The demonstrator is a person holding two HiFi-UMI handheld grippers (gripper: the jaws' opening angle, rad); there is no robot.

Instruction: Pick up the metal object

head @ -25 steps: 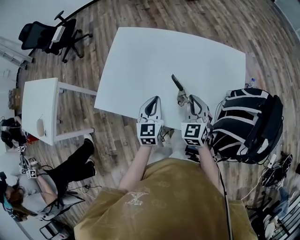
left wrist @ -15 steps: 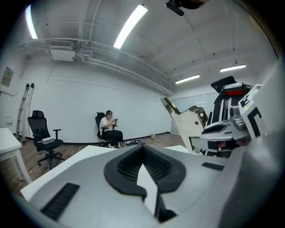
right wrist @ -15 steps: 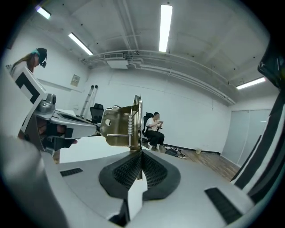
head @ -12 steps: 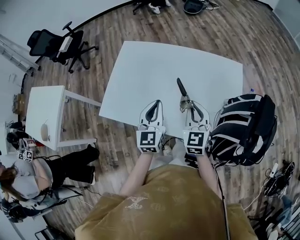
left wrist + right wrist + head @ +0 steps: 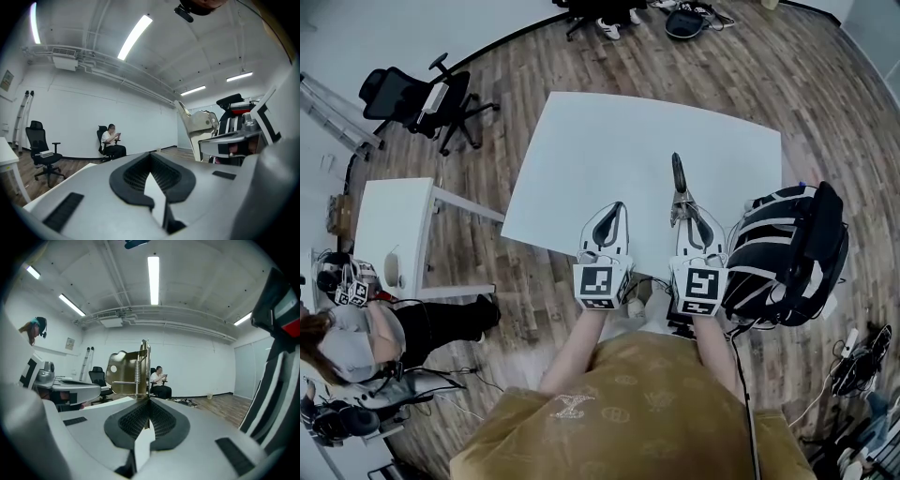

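Observation:
The metal object [image 5: 679, 190] is a brass-coloured hinged tool with a spring and a black handle. It sticks out away from me, over the near right part of the white table [image 5: 609, 150]. My right gripper [image 5: 685, 207] is shut on its near end. In the right gripper view the tool's plate and spring [image 5: 127, 373] stand upright just beyond the closed right gripper [image 5: 146, 405]. My left gripper [image 5: 613, 208] hovers at the table's near edge, shut with nothing in it. The left gripper view shows the left gripper [image 5: 151, 161] closed and the metal object [image 5: 200, 125] off to the right.
A black and white backpack [image 5: 788, 249] sits right beside my right gripper. A small white desk [image 5: 392, 234] and an office chair [image 5: 414, 95] stand to the left on the wood floor. A person [image 5: 342, 349] sits low at the left. Another person [image 5: 160, 381] sits far across the room.
The metal object's handle has swung from pointing up and left to pointing straight away from me, still in the right gripper. The left gripper has hardly moved.

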